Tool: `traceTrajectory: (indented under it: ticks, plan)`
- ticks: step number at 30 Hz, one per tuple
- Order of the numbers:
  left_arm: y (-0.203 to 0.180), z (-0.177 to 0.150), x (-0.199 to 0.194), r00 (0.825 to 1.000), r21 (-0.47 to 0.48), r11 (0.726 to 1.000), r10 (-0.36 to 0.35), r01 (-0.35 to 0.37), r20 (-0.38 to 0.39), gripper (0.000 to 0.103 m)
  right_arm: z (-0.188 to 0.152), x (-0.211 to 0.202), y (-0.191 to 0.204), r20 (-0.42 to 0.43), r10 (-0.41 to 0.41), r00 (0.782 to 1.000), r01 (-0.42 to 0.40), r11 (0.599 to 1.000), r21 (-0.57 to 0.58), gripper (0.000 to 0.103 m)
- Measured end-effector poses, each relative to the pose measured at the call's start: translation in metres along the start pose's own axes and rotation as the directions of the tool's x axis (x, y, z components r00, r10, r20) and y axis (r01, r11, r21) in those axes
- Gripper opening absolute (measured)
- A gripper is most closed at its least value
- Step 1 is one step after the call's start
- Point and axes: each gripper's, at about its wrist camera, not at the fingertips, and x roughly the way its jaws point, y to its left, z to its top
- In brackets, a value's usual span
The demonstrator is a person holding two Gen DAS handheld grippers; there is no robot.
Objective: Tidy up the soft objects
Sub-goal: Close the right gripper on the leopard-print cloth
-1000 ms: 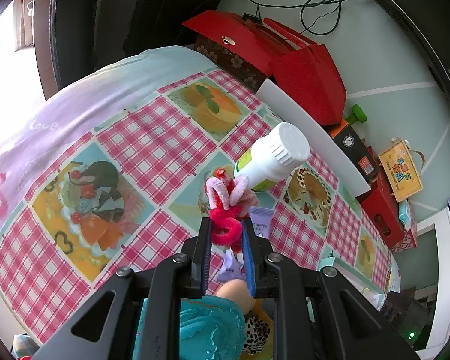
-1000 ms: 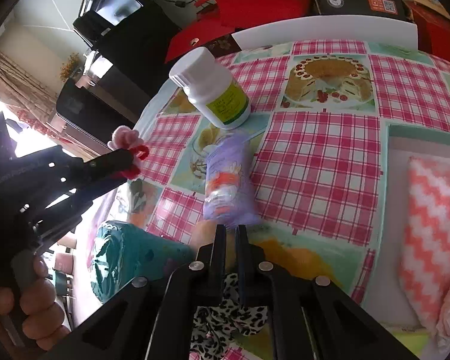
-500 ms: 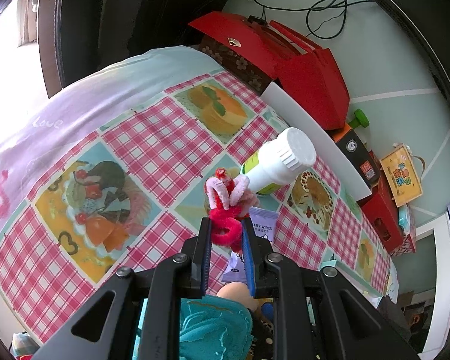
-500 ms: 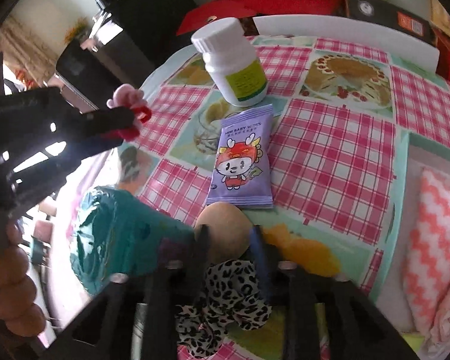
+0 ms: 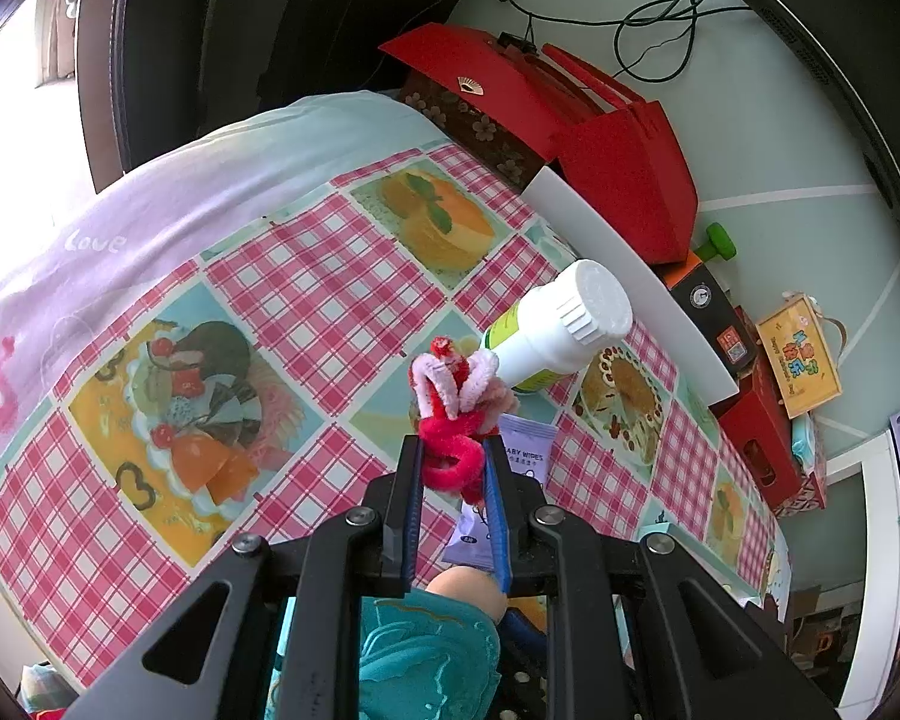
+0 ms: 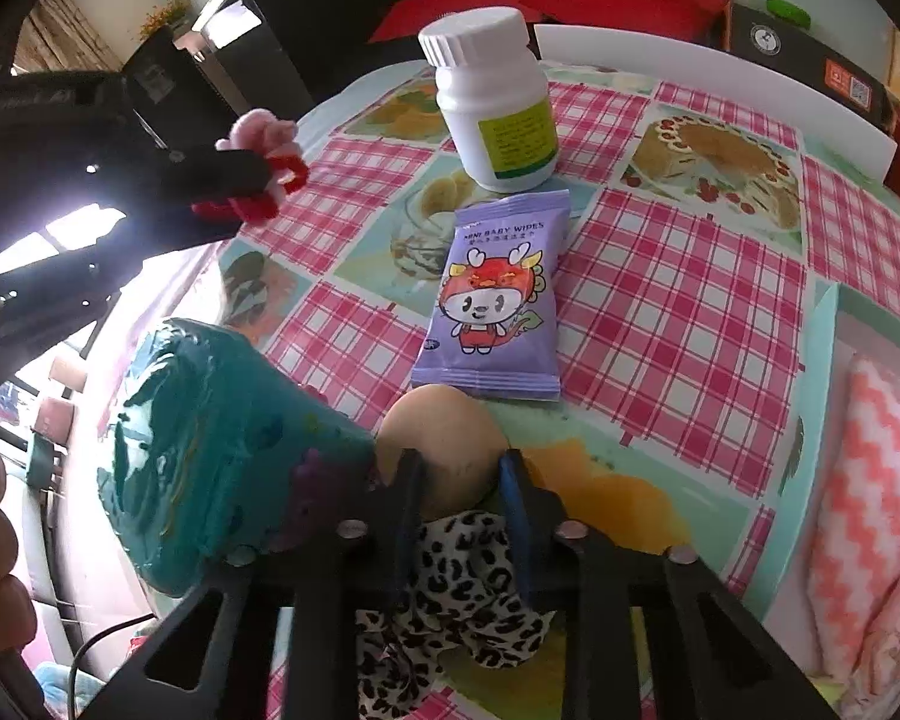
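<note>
My left gripper [image 5: 450, 456] is shut on a red and pink pipe-cleaner flower [image 5: 450, 408], held above the checked tablecloth [image 5: 306, 276]; the right wrist view shows the same flower [image 6: 270, 138] at the left. My right gripper [image 6: 459, 471] points down at a tan soft ball [image 6: 444, 432]. Its jaws are closing, with the pads against the ball's sides. A leopard-print cloth [image 6: 468, 576] lies under the fingers. A teal fabric piece [image 6: 210, 438] sits just left of the ball. A purple baby wipes pack [image 6: 492, 300] lies flat beyond it.
A white bottle [image 6: 492, 102] with a yellow-green label stands behind the wipes pack. A pink zigzag cloth [image 6: 870, 480] lies in a pale container at the right. A white board [image 6: 720, 78] and red boxes [image 5: 618, 138] line the table's far edge.
The right gripper opened, dropped around the tan ball and narrowed on it, rolling as it went. The wipes pack, blurred a second ago, now lies flat. The left gripper stayed put.
</note>
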Motion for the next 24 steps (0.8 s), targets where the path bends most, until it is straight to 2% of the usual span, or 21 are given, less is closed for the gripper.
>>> traceTrajectory:
  ticks: [3, 8, 13, 14, 20, 23, 24]
  plan:
    - [-0.003, 0.000, -0.001, 1.000, 0.009, 1.000, -0.001, 0.001, 0.004, 0.019, -0.001, -0.005, -0.003, 0.011, 0.004, 1.000, -0.005, 1.000, 0.012, 0.011]
    - [-0.007, 0.000, -0.003, 1.000, 0.020, 1.000, -0.003, 0.002, 0.009, 0.019, -0.003, -0.015, -0.007, 0.028, 0.018, 0.999, -0.018, 1.000, 0.022, 0.008]
    - [-0.011, -0.001, -0.009, 1.000, 0.037, 0.999, -0.002, 0.001, 0.026, 0.019, -0.004, -0.034, -0.014, 0.080, 0.028, 0.996, -0.032, 0.998, 0.050, 0.006]
    - [-0.012, -0.001, -0.010, 1.000, 0.041, 0.999, -0.004, 0.003, 0.029, 0.019, -0.004, -0.038, -0.016, 0.093, 0.027, 0.995, -0.033, 0.998, 0.060, 0.002]
    - [-0.019, -0.003, -0.014, 0.999, 0.068, 0.998, -0.007, 0.004, 0.037, 0.019, -0.004, -0.061, -0.028, 0.149, 0.025, 0.988, -0.039, 0.995, 0.092, 0.002]
    - [-0.020, -0.004, -0.013, 0.999, 0.071, 0.997, -0.006, 0.003, 0.037, 0.019, -0.003, -0.058, -0.030, 0.141, 0.002, 0.990, -0.016, 0.995, 0.097, 0.003]
    - [-0.020, -0.004, -0.014, 0.999, 0.073, 0.997, -0.005, 0.003, 0.038, 0.019, -0.003, -0.055, -0.030, 0.135, 0.006, 0.991, -0.019, 0.995, 0.095, 0.007]
